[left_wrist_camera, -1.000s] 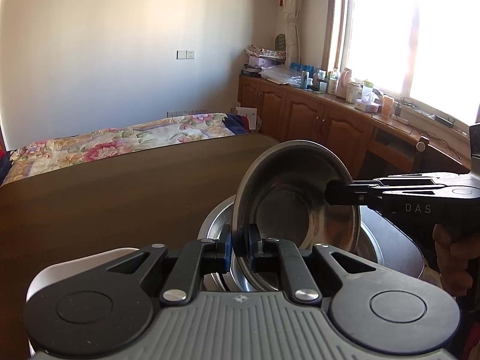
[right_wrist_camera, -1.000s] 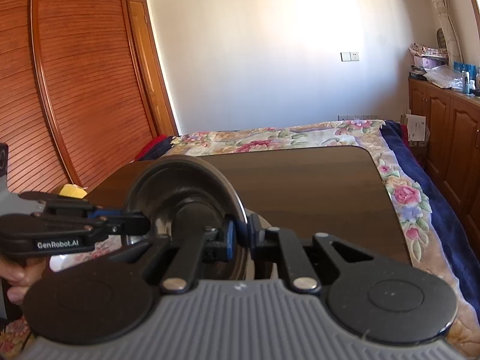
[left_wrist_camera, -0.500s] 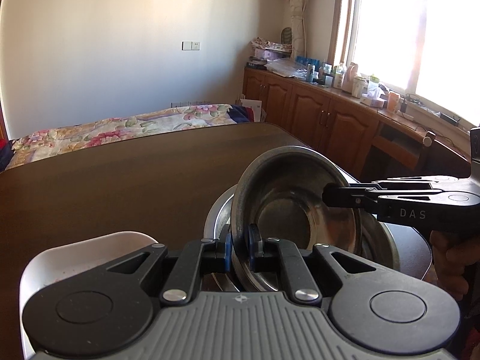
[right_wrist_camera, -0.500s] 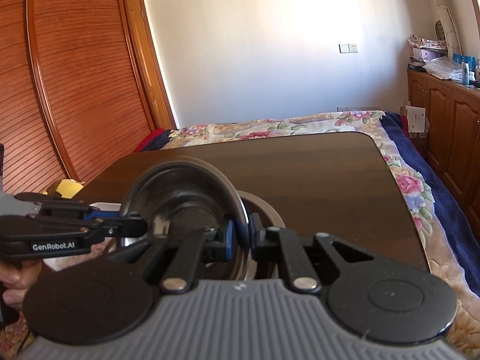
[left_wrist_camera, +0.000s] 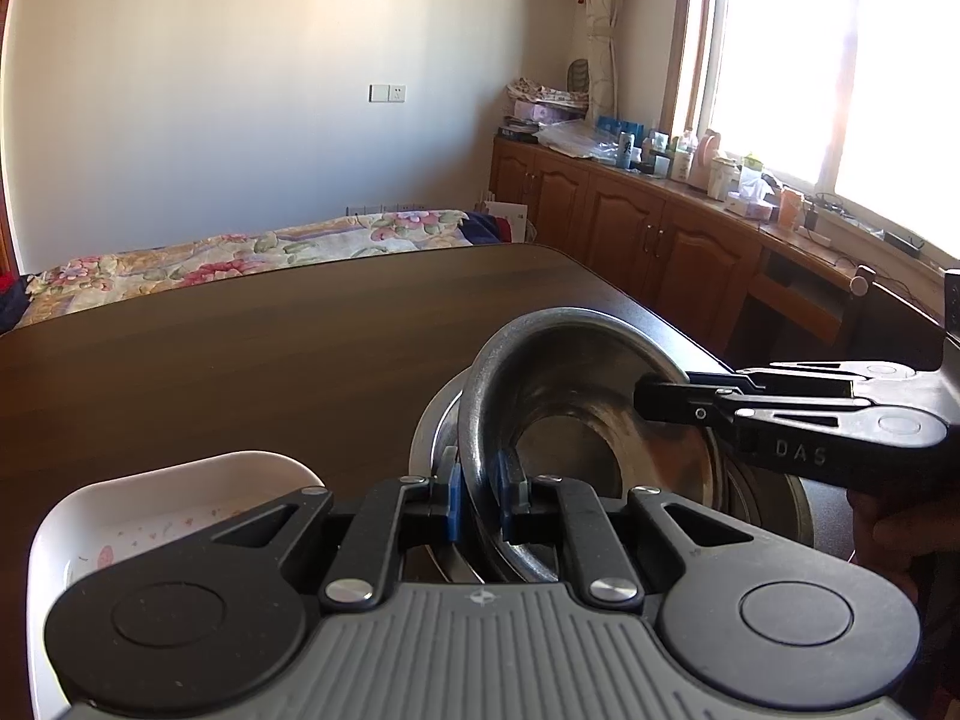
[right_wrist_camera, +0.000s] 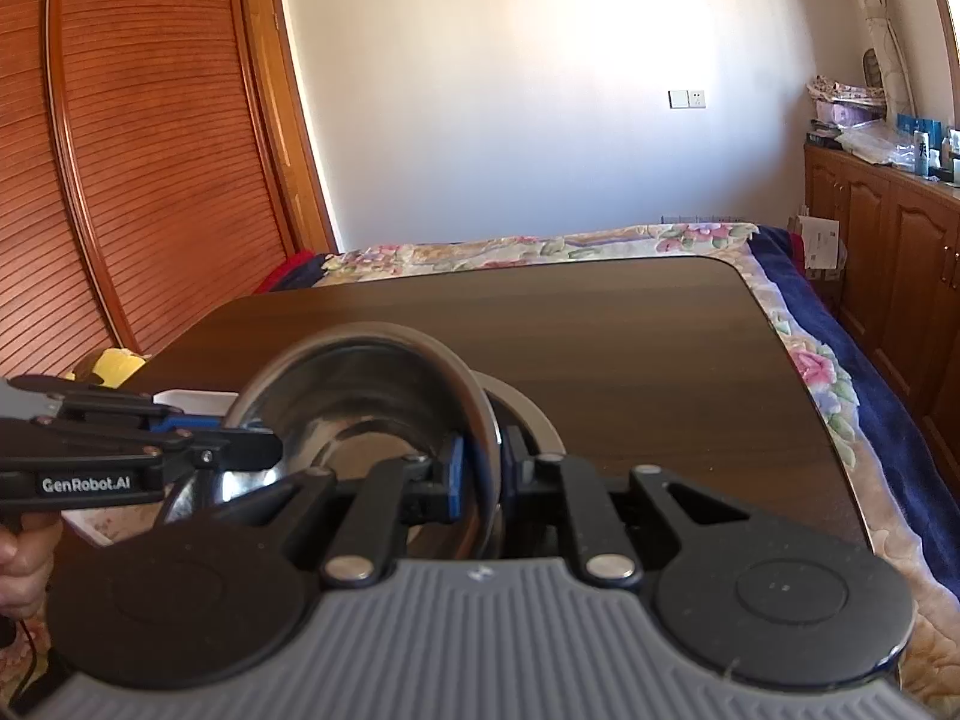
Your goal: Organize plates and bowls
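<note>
A steel bowl (left_wrist_camera: 576, 420) hangs tilted just above a stack of steel plates (left_wrist_camera: 435, 426) on the dark wooden table (left_wrist_camera: 240, 348). My left gripper (left_wrist_camera: 480, 498) is shut on the bowl's near rim, with the blue pads pressing it from both sides. From the right, my right gripper (left_wrist_camera: 645, 399) is shut on the opposite rim. In the right wrist view the same bowl (right_wrist_camera: 360, 396) sits between the pads of my right gripper (right_wrist_camera: 480, 468), while my left gripper (right_wrist_camera: 270, 450) clamps its left edge. The steel plates' rim (right_wrist_camera: 528, 414) shows behind the bowl.
A white rectangular dish (left_wrist_camera: 180, 498) lies on the table left of the stack, seen as a white dish (right_wrist_camera: 192, 402) behind the left gripper. A yellow object (right_wrist_camera: 114, 363) sits at the table's far left edge. A flowered bed borders the table; wooden cabinets (left_wrist_camera: 660, 240) line the window wall.
The bowl has come down a little closer to the stack of plates, and more of the white dish shows. Both grippers keep the same hold on its rim.
</note>
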### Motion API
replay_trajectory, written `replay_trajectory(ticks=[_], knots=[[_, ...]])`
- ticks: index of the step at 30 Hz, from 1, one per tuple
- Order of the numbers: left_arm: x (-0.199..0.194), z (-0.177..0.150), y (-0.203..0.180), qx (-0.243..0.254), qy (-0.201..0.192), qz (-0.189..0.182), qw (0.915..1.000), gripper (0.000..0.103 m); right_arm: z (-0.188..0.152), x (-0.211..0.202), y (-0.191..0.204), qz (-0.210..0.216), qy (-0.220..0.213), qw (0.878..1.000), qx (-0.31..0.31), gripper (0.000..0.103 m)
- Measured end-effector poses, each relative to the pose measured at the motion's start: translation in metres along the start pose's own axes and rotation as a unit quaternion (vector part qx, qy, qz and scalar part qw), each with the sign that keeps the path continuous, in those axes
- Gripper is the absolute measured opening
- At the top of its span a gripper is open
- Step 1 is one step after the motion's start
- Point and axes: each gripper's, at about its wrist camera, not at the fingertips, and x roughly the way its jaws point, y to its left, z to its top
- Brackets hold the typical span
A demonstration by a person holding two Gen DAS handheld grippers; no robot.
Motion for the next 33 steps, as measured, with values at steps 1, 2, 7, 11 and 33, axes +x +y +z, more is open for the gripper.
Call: replay_trajectory(ticks=[1,2,7,11,33], knots=[[0.000,-0.001,0.000,0.001,-0.002,0.003,1.0000,0.014,-0.002,0.000,0.003,-0.005,-0.003,1.000,-0.007,0.016],[0.000,-0.001,0.000,0.000,-0.004,0.004,1.0000,0.014,-0.004,0.000,0.005,-0.009,-0.007,1.000,-0.013,0.017],[-0.001,-0.003,0.000,-0.009,-0.005,0.003,0.9999,0.014,-0.008,-0.001,0.009,-0.017,-0.024,0.999,-0.013,0.017],[-0.004,-0.003,-0.001,-0.016,-0.009,0.001,0.9998,0.014,-0.008,-0.003,0.006,-0.016,-0.029,0.999,-0.008,0.018],[-0.023,-0.021,-0.007,-0.030,-0.085,0.037,0.9952,0.068,-0.023,-0.027,0.000,-0.068,-0.105,0.992,0.026,0.040]])
